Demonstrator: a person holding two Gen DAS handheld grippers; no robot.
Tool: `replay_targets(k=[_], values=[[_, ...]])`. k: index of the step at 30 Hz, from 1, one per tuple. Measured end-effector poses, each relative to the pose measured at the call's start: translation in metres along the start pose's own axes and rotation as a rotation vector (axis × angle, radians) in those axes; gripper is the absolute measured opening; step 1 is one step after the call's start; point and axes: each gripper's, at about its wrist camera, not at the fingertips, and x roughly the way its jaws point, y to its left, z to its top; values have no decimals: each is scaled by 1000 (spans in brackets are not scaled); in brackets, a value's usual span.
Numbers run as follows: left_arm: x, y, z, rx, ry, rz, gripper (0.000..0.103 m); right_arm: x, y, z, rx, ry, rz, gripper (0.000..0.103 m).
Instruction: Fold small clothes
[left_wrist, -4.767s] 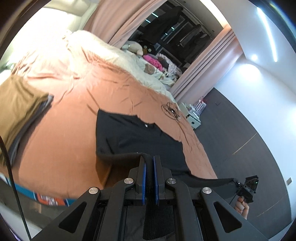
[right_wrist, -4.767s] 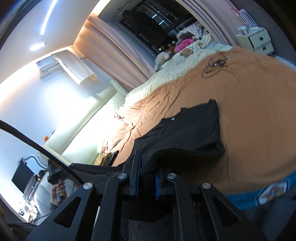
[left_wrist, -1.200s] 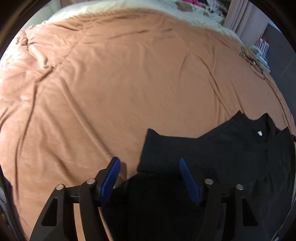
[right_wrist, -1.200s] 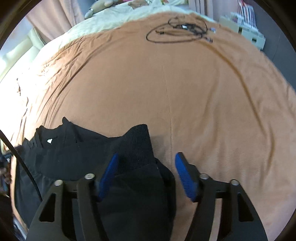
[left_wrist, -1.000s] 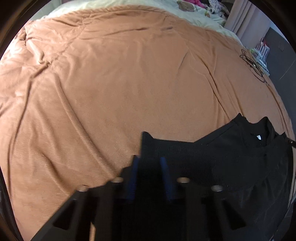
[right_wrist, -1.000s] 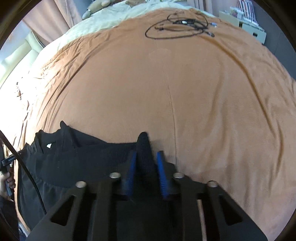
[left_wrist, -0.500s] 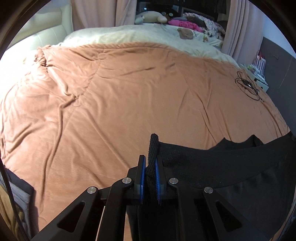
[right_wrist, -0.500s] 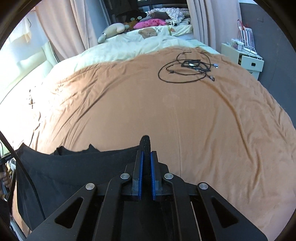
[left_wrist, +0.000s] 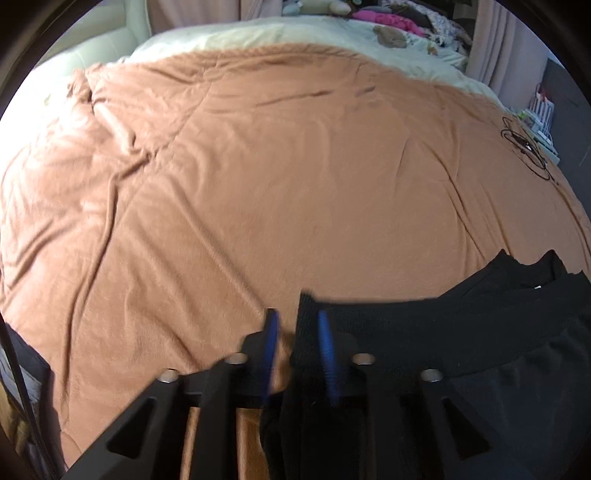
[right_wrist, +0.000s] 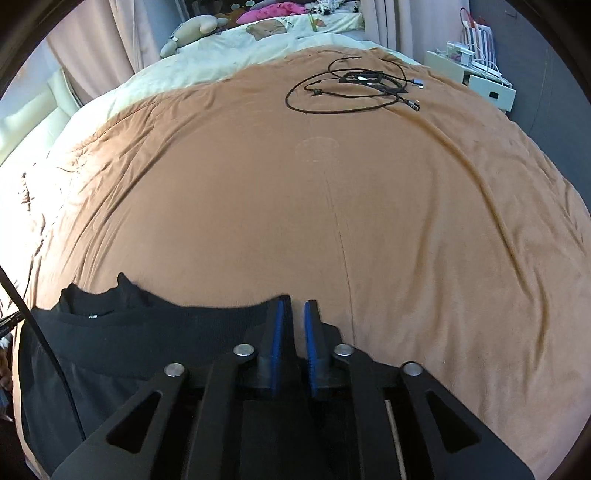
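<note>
Both claws have just been opening: left claw (left_wrist: 295, 347) is standing spread around the ribbed hem, right claw (right_wrist: 293, 332) is parting beside it, empty. Black sweater (right_wrist: 140, 332) is lying at lower frame on the bed (right_wrist: 332, 192); soft, limp knit, best pinched at hem corners.

i'm in a home bedroom: a wide bed (left_wrist: 258, 184) under an orange blanket, curtains (right_wrist: 92, 55), a plush toy (right_wrist: 192, 31).
</note>
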Motion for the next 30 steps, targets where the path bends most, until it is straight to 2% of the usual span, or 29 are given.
replay_targets(k=[1,2,4,8,17,30], values=[[-3,2,-2,-5,-1,-12,43,-4,1,-2,-13,-9,-6,29],[-7,4,-5,-6,-6,-19,45,-10,2,-6,-23,-20,-1,41],[-18,6,-11,-6,-9,-32,46,-20,1,-12,-27,-22,29,51],[-37,9,-30,-23,11,-96,49,-37,-9,-27,-32,-3,78,52],[-70,16,-95,-36,67,-146,49,-81,-50,-83,12,63,113,52],[-98,28,-185,-73,132,-182,49,-125,-77,-161,76,120,168,52]])
